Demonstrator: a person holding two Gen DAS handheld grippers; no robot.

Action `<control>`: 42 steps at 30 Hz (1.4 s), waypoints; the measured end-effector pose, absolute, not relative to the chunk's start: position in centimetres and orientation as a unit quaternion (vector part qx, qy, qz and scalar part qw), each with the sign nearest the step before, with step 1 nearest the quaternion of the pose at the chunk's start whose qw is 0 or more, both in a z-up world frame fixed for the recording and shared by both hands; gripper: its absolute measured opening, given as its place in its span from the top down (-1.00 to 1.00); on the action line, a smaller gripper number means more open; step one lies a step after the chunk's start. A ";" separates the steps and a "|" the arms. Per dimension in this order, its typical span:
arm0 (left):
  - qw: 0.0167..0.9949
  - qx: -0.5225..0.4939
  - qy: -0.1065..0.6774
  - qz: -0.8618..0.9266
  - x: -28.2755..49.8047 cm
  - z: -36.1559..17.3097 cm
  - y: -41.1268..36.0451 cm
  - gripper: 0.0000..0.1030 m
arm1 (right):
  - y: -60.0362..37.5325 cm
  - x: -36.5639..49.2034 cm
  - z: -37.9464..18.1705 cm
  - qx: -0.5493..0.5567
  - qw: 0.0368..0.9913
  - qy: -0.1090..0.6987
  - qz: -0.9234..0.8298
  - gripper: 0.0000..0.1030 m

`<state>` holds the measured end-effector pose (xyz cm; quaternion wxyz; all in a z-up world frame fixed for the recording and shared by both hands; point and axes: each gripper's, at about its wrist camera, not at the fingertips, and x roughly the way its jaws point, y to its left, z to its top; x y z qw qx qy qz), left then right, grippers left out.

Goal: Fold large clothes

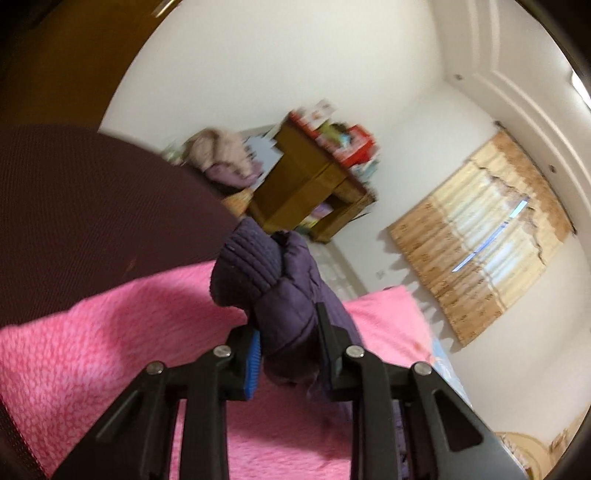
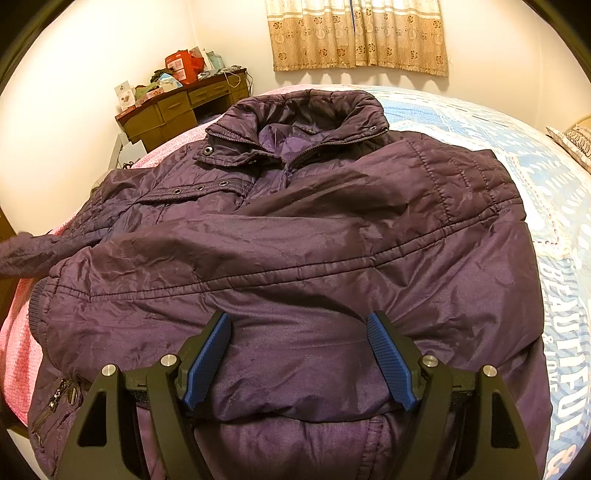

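Purple padded jacket (image 2: 295, 236) sleeve cuff (image 1: 247, 266) pinched in left gripper (image 1: 290, 345); right gripper (image 2: 299, 358) gaping, holding nothing; slick fabric liable to slip.

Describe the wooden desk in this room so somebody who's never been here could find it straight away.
Start at the bed where the purple jacket lies. Past its far left corner, against the white wall left of the curtain, stands the brown wooden desk. It alone has drawers, and red boxes and clutter are piled on top.
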<state>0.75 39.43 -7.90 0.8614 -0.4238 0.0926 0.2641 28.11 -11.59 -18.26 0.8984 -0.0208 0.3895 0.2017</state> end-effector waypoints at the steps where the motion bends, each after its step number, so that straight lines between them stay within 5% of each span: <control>1: 0.868 -0.414 0.087 0.260 1.0 -7.1 39.2 0.50 | -11.6 28.1 -18.3 -0.021 0.898 0.390 0.202 -0.50; 17: 0.966 -0.251 0.031 0.046 9.7 6.9 24.5 0.50 | -18.0 24.8 -12.3 0.085 0.918 0.337 0.191 -0.50; 20: 0.974 -0.221 0.042 -0.002 12.4 7.3 20.0 0.59 | -19.9 23.7 -11.1 0.104 0.922 0.321 0.190 -0.50; 22: 0.977 -0.203 0.056 -0.038 13.8 6.9 16.6 0.82 | -21.4 23.1 -10.7 0.115 0.924 0.316 0.184 -0.50; 29: 0.956 -0.175 0.185 -0.144 18.7 -0.3 6.2 0.81 | -25.0 22.1 -12.3 0.144 0.913 0.342 0.167 -0.53; 32: 0.956 -0.141 0.215 -0.142 17.5 -2.5 5.5 0.50 | -25.9 22.5 -12.5 0.148 0.906 0.356 0.174 -0.65; 34: 0.960 -0.128 0.220 -0.116 16.5 -3.0 6.9 -0.25 | -25.3 23.2 -12.3 0.143 0.903 0.360 0.186 -0.67; 36: 0.965 -0.127 0.217 -0.070 15.1 -3.4 9.0 -0.61 | -24.0 24.0 -11.7 0.139 0.898 0.363 0.208 -0.67; 42: 0.954 -0.135 0.266 0.012 13.3 -7.1 13.8 -0.64 | -16.2 28.3 -9.7 0.122 0.863 0.385 0.303 -0.67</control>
